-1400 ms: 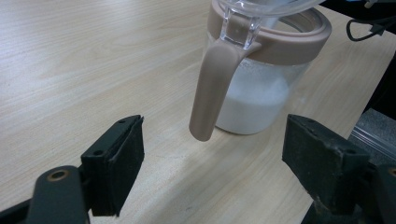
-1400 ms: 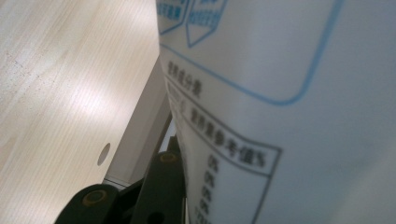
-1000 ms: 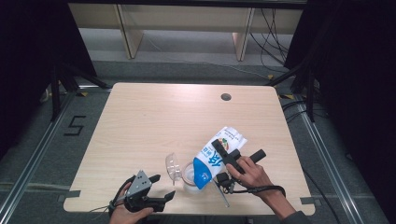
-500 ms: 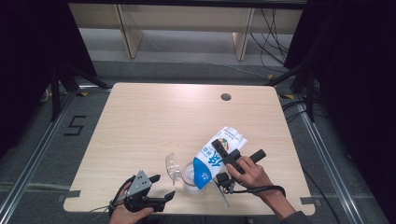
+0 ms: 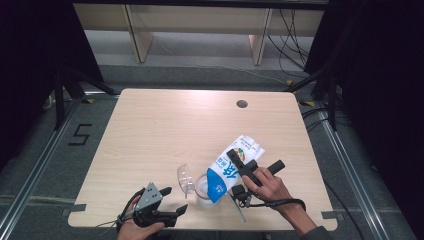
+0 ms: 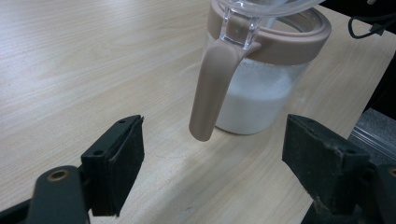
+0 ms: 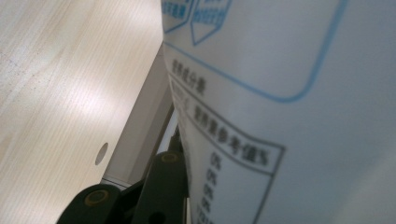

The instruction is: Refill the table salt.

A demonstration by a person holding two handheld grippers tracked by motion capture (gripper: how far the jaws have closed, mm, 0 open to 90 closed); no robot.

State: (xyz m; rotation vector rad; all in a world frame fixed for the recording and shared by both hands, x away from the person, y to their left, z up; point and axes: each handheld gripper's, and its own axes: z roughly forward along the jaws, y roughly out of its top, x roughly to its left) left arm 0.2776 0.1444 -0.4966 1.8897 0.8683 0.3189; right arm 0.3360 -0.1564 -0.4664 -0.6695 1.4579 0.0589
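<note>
A white and blue carton is tilted with its blue top down over a clear jug near the table's front edge. My right gripper is shut on the carton; the carton's printed side sits against one black finger. The jug has a tan rim, a tan handle and white content in its lower part. Its clear hinged lid stands up to the left. My left gripper rests at the front edge, open, its jaws either side of the handle without touching it.
The wooden table has a round cable hole at the back right. Wooden shelving legs stand on the floor beyond the table. A black cable trails from the right gripper by the front right edge.
</note>
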